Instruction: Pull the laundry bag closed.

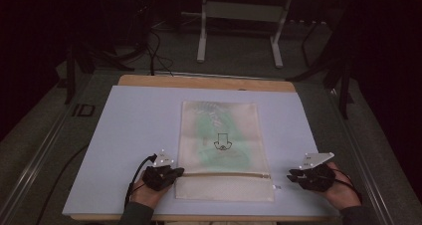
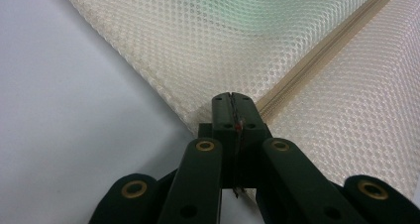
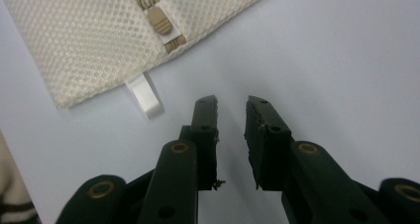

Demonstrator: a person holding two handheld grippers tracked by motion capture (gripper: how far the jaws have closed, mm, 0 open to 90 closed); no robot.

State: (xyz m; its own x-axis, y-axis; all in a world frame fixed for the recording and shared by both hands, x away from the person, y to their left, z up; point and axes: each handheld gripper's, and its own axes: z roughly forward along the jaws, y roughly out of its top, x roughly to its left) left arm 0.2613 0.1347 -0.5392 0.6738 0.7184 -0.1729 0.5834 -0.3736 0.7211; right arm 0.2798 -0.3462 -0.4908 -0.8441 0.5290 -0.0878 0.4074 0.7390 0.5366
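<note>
A cream mesh bag (image 1: 219,140) lies flat on the pale blue mat (image 1: 134,120), with something green (image 1: 206,128) inside it and a zipper (image 1: 224,174) running across near its front end. My left gripper (image 1: 178,171) is at the bag's left edge, by the zipper's end. In the left gripper view its jaws are pressed together (image 2: 232,102) on the edge of the mesh bag (image 2: 198,40), beside the zipper (image 2: 322,50). My right gripper (image 1: 291,174) rests on the mat to the right of the bag. It is open (image 3: 232,110) with nothing between its jaws, a short way from the zipper pull (image 3: 159,20) and a white tab (image 3: 144,96).
The mat covers a wooden table (image 1: 204,81). Bare mat lies left, right and behind the bag. Beyond the table a white frame (image 1: 239,16) and black cables (image 1: 154,51) stand on the dark floor. A sleeve cuff (image 3: 15,204) is at the right gripper view's lower left.
</note>
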